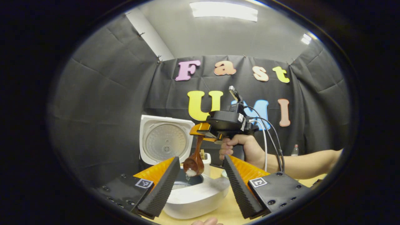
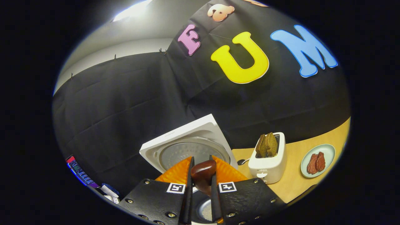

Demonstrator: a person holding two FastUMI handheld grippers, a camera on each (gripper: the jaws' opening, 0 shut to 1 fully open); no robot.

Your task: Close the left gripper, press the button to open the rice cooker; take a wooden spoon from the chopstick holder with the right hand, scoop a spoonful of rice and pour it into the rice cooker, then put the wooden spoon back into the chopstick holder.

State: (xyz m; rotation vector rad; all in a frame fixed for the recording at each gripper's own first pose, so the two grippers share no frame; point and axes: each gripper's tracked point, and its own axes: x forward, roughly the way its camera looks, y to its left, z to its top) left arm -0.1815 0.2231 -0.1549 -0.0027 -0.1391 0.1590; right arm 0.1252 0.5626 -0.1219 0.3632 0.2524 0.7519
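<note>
White rice cooker [image 1: 193, 193], rounded plastic body, lid [image 1: 164, 142] raised upright at the back; seen in the left gripper view at 6 o'clock, its dark inner pot exposed with pale rice in the bottom. Dark brown glossy wooden spoon [image 1: 194, 162], bowl hanging downward directly above the pot, white rice grains at its lip and falling from it. Right gripper [image 1: 203, 129], black body with orange fingers, held by a hand [image 1: 240, 148] at the centre of that view, clamped on the spoon's handle; in the right gripper view both fingers press the spoon [image 2: 203, 173] between them at 6 o'clock, above the pot opening. Left gripper [image 1: 200, 184], ribbed black pads, jaws spread wide apart, holding nothing, framing the cooker. White toaster [image 2: 269, 159] with two brown slices, at 4 o'clock in the right gripper view, standing on a light wooden table [image 2: 312, 150]. Pale green plate [image 2: 326, 150] bearing two reddish pieces, at 3 o'clock beside the toaster.
</note>
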